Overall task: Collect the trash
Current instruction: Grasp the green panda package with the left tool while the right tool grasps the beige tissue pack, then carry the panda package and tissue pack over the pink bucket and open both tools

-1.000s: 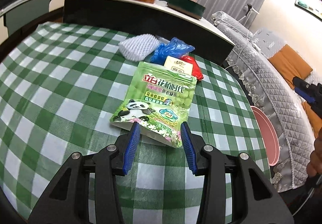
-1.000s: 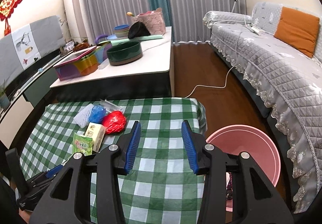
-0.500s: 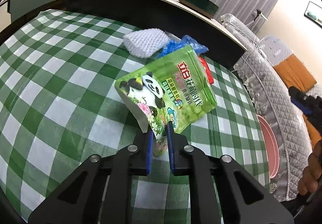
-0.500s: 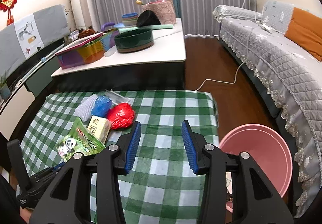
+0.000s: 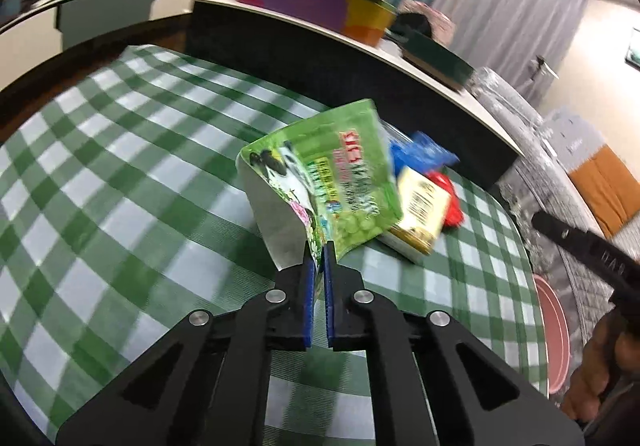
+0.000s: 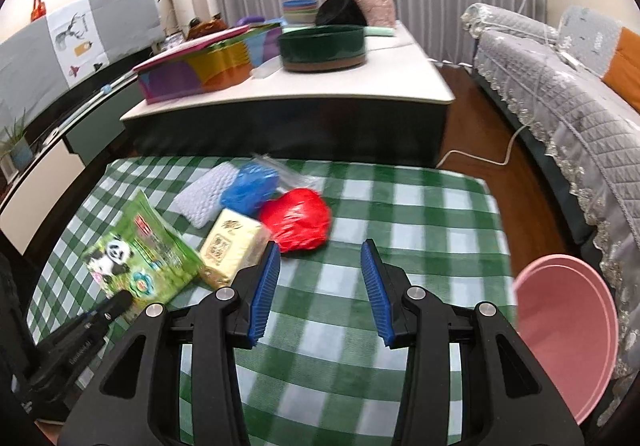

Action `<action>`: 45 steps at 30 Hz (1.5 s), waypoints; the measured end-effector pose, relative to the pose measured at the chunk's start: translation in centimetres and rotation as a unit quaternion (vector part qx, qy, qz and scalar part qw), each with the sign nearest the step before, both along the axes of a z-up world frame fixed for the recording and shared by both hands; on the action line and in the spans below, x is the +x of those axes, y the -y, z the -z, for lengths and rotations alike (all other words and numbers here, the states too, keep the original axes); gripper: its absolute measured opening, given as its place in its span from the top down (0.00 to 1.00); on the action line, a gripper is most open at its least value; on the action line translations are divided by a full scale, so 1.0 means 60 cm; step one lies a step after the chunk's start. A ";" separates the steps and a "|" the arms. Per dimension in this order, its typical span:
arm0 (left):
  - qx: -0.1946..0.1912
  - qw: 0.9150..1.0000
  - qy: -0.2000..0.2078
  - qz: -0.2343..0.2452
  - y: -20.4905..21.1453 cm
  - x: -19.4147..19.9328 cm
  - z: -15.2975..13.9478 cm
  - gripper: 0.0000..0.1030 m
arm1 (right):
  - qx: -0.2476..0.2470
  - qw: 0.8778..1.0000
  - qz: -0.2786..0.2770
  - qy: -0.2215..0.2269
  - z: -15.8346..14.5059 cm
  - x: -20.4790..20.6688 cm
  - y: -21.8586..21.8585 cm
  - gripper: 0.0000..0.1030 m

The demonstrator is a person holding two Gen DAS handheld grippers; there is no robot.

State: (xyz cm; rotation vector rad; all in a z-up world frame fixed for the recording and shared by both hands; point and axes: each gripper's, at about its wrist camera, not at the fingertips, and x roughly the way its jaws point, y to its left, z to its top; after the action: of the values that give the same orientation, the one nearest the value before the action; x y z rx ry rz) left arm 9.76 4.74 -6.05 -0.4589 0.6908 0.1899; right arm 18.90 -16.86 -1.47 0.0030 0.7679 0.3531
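My left gripper (image 5: 318,252) is shut on the lower edge of a green panda snack bag (image 5: 328,181) and holds it lifted and tilted above the checked table (image 5: 120,185). The bag also shows in the right wrist view (image 6: 140,254). My right gripper (image 6: 320,266) is open and empty above the table, just in front of a red crumpled bag (image 6: 298,219). A yellow box (image 6: 232,242), a blue wrapper (image 6: 250,187) and a white foam net (image 6: 206,191) lie by it. A pink bin (image 6: 568,342) stands on the floor to the right.
A low white table (image 6: 320,85) with a colourful box (image 6: 200,65) and a dark green bowl (image 6: 322,45) stands behind. A grey sofa (image 6: 560,93) runs along the right. A white cable (image 6: 480,157) lies on the wooden floor.
My left gripper closed on the snack bag and raised it off the table, tilting it. My right gripper moved closer to the trash pile and stayed open.
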 end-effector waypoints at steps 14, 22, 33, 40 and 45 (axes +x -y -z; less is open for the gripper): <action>0.010 0.999 -0.013 -0.051 -0.073 -0.009 -0.001 0.99 | -0.026 0.999 -0.041 -0.018 0.068 0.019 -0.152 0.19; 0.011 0.999 -0.016 -0.042 -0.072 -0.007 -0.002 0.99 | -0.056 0.996 -0.031 -0.057 0.124 0.052 -0.183 0.20; 0.016 0.999 -0.014 -0.024 -0.047 -0.001 -0.004 0.99 | -0.061 0.997 -0.018 -0.049 0.102 0.028 -0.109 0.43; 0.026 1.000 -0.004 -0.003 -0.013 -0.005 -0.014 0.99 | -0.051 0.998 -0.005 -0.030 0.065 -0.009 -0.032 0.43; 0.038 0.999 0.005 0.021 0.024 -0.009 -0.022 0.99 | -0.041 0.999 0.007 -0.014 0.031 -0.037 0.021 0.43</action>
State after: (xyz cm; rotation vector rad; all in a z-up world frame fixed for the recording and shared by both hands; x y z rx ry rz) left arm 9.20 3.31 -4.75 -0.3725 0.6805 0.1740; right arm 16.66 -18.10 -3.31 -0.0635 0.8092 0.3096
